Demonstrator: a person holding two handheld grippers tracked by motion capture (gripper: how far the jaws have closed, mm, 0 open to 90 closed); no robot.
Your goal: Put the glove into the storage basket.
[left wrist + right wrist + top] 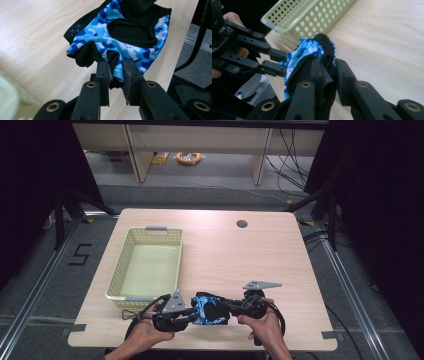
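One glove (209, 308), fingerless, with a blue camouflage pattern and black parts, is held at the near edge of the tabletop (240, 255), about at its middle, between the two claws. Its long axis runs left to right across the scene. In the left gripper view the short finger end (100, 53) of the glove points toward the left claw, and the black opening (130, 31) faces the camera.

The left claw (192, 314) is clamped on the finger end of the glove, with blue cloth pinched between its two jaws. The right claw (223, 306) is clamped on the opposite end, on black cloth. The two claws point toward each other.

One pale green basket (145, 268) with many holes stands on the left part of the tabletop, just beyond the left claw. One round hole (242, 224) is in the tabletop at the far side.
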